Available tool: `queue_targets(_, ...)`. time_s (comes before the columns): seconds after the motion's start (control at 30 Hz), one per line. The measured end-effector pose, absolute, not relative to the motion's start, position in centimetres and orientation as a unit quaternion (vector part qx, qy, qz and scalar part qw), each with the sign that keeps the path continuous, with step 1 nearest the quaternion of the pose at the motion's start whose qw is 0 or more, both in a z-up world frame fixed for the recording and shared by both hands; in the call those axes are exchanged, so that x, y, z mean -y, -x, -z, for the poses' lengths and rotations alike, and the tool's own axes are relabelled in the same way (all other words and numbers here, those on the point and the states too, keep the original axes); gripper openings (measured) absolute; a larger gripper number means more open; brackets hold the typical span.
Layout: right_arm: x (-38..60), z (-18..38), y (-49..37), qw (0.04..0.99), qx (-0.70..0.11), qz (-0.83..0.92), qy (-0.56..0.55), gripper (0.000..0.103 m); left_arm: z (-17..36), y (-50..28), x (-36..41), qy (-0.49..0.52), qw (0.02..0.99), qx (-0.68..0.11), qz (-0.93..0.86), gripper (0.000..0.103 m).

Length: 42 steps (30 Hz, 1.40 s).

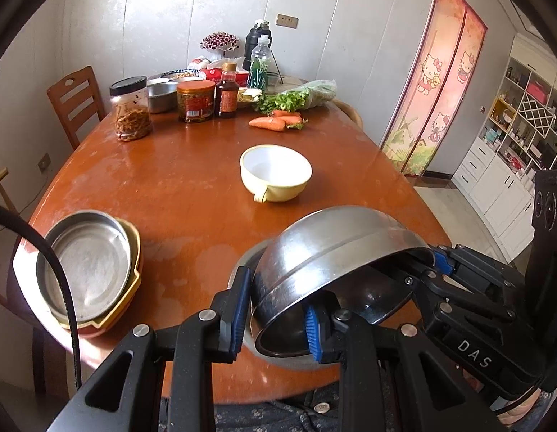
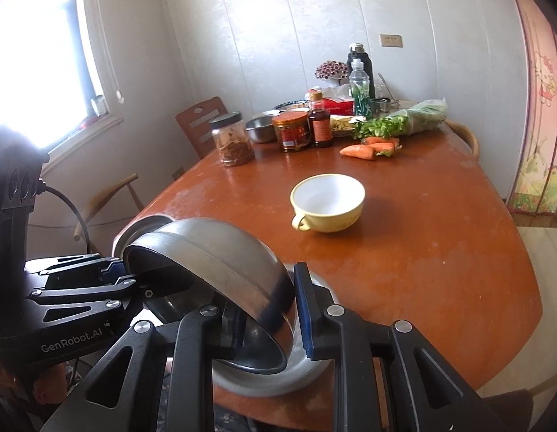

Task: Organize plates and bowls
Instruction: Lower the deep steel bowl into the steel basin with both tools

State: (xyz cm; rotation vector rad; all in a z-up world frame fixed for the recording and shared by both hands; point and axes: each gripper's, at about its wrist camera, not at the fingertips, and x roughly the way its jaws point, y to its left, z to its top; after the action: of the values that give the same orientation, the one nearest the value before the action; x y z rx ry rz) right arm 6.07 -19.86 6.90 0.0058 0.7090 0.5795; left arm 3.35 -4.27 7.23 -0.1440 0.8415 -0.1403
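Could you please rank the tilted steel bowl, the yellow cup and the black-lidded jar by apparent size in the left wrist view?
1. Tilted steel bowl, though nearest the camera.
2. Yellow cup.
3. Black-lidded jar, farther away, so this place is unsure.

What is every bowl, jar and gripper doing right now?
Steel bowl: tipped on its side, gripped on the rim by both grippers, above a steel plate.
Left gripper: shut on the steel bowl.
Right gripper: shut on the steel bowl.
Yellow cup: upright, empty, alone mid-table.
Stack of dishes: nested, steel one on top, at the table edge.
Jars: upright, lids on.
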Motion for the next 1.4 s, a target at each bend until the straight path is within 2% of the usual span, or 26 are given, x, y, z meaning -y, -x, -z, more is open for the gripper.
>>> queue_targets(0.33,19.6,-5.6,-3.9,0.891,-0.354,-0.285,-0.002,0.026,-5.5,-2.0,4.5,0.061,0.897,-0.433,0.066,0.028)
queue_targets(0.97,19.9,-0.9,-7.9,0.873,-0.406,-0.271,-0.019,0.026,-0.7,-6.4,4.5,0.074,0.87,-0.482,0.067,0.028)
queue_targets(1.4,19.2,0.3,-8.4,0.872,-0.413,-0.265,-0.001,0.025,0.1,-6.8,4.6,0.056,0.875,-0.478,0.056,0.028)
